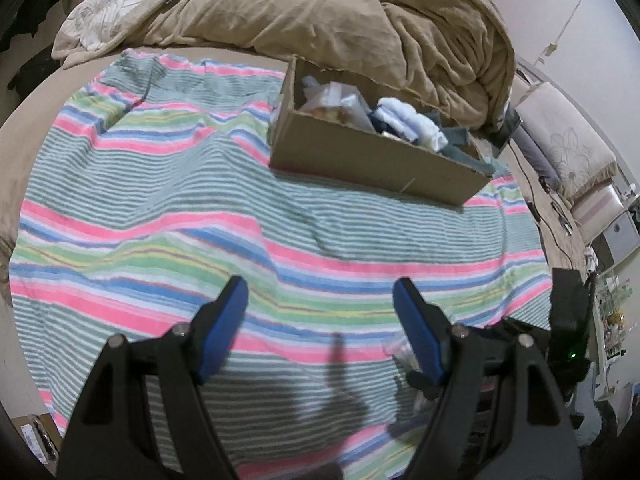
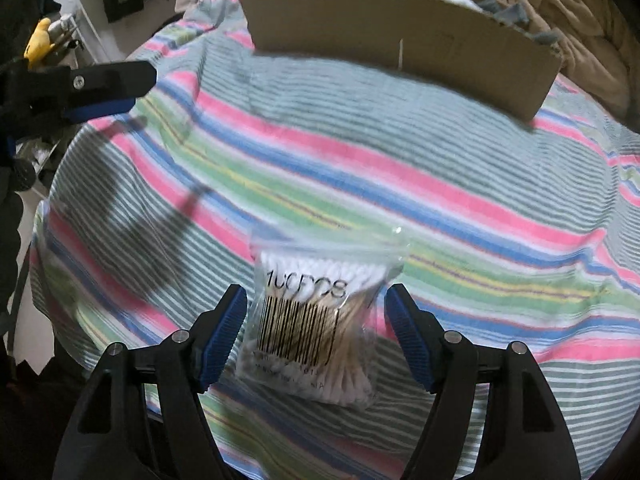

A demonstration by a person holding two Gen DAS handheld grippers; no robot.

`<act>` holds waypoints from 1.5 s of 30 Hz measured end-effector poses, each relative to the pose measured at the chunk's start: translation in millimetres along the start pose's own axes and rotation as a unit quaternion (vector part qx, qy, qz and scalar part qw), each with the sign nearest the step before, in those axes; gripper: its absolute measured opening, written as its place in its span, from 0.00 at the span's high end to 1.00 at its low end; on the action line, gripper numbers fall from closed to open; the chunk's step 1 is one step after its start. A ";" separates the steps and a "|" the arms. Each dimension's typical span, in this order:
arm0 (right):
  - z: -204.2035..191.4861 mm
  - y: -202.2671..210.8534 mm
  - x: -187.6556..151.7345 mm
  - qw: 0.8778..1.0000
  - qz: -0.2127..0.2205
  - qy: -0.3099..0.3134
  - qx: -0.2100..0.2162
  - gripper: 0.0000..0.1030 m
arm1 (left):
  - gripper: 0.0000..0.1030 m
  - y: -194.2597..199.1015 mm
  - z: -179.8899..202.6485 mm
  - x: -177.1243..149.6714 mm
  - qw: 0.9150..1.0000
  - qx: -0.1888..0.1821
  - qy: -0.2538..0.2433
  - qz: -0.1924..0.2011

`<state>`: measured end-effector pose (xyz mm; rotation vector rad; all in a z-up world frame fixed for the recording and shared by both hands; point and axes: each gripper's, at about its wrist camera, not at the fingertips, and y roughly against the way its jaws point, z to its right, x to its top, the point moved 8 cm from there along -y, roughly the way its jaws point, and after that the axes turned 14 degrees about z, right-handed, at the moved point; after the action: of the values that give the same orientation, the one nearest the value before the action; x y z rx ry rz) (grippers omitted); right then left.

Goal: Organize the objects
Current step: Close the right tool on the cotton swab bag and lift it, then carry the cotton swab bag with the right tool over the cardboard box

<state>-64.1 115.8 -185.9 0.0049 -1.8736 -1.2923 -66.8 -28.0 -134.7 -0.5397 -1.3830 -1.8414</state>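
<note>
In the left wrist view, the left gripper [image 1: 320,300] is seen spread wide and holding nothing, poised over a striped towel [image 1: 160,216] that is laid across the bed. Farther ahead, a cardboard box [image 1: 372,160] is set on the towel against a rumpled tan blanket [image 1: 320,12]; it is already partly filled, with what looks like a clear plastic packet [image 1: 332,96] at one end and a folded white cloth [image 1: 412,122] beside it, though the contents are too jumbled to be named with certainty. In the right wrist view, the right gripper [image 2: 316,304] is likewise released, its blue pads [image 2: 224,332] standing either side of a clear bag of cotton swabs [image 2: 316,316] without touching it; the bag lies flat on the towel, well short of the box, and is marked with a barcode and a piece count. The left gripper is visible at the far left edge, apart from the bag. The step in hand is judged to be the pick-up of the swab bag. For the next move, the right gripper would need to be lowered and closed across the bag's middle, the slippery film being pinched firmly, after which the bag could be carried forward over the near box wall and let go inside.
</note>
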 end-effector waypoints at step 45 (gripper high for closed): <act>121.4 31.7 195.9 0.985 0.159 -0.054 -0.033 0.55 | 0.26 -27.6 8.5 79.8 0.997 0.003 -0.036 0.064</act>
<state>-253.8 138.7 -53.3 -0.3915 -1.8307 -1.1489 -138.9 -41.8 -92.1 -0.6820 -1.3673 -1.7293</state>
